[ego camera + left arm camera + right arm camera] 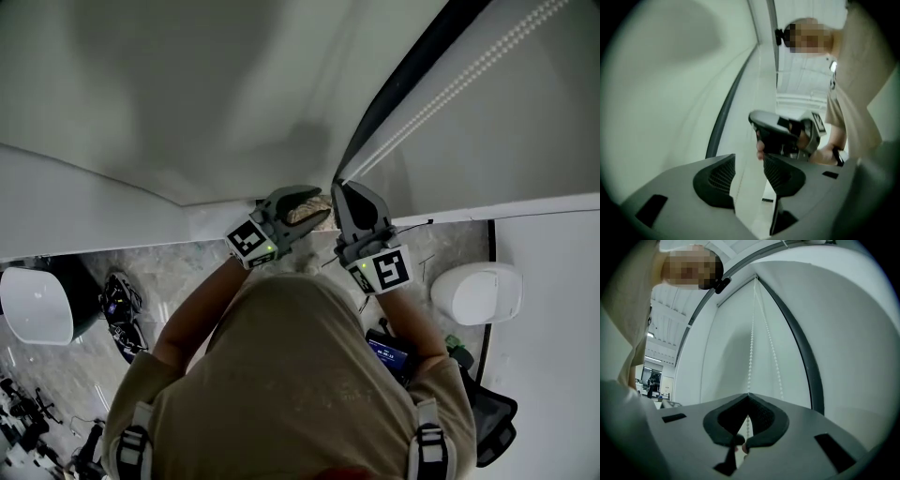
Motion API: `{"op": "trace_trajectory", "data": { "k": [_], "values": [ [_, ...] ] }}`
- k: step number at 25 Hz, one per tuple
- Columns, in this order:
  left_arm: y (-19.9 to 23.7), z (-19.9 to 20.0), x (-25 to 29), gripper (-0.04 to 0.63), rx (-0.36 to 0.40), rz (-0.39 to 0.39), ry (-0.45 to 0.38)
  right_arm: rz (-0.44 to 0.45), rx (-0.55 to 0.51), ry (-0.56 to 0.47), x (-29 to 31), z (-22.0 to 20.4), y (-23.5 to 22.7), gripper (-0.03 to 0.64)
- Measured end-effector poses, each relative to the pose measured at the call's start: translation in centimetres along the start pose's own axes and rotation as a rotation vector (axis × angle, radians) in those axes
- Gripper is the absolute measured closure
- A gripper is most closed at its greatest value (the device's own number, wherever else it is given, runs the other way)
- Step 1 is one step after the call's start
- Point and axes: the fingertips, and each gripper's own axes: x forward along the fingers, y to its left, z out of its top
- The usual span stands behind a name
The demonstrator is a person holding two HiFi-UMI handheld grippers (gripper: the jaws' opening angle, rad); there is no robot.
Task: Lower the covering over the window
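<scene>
Your right gripper (748, 397) clamps the bead chain (751, 348), which rises toward twelve o'clock; your left gripper (749, 161), at nine o'clock, stands open, empty.

You're in a tan short-sleeved tee (300, 366). Pale shoulder straps (133, 422) carry black buckles (131, 448) at 7 and 5 o'clock of the head view. Left gripper (314, 202) and right gripper (340, 187) are grey moulded shells with black ribbed pads (715, 180). Each has a black-and-white square-marker cube (248, 241) with a green LED (269, 251) beside it. There's a black band (837, 156) on your right wrist.
</scene>
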Motion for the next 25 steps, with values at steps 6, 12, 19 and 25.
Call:
{"op": "trace_trajectory", "data": {
  "k": [6,12,19,25],
  "values": [
    [0.6,3.7,0.9,0.403,0.179,-0.060,0.128,-0.024,0.120,0.104,-0.6,-5.0,-1.3,0.609],
    [-0.8,9.1,2.7,0.402,0.093,-0.212,0.003,-0.003,0.083,0.096,-1.0,-4.4,-0.5,0.609],
    [-1.8,10.1,4.3,0.569,0.115,-0.135,-0.034,0.025,0.129,0.145,-1.6,-5.8,0.2,0.609],
    [-0.3,8.7,3.4,0.571,0.169,-0.049,-0.007,0.040,-0.054,-0.089,-3.8,-1.4,0.8,0.417]
  ]
}}
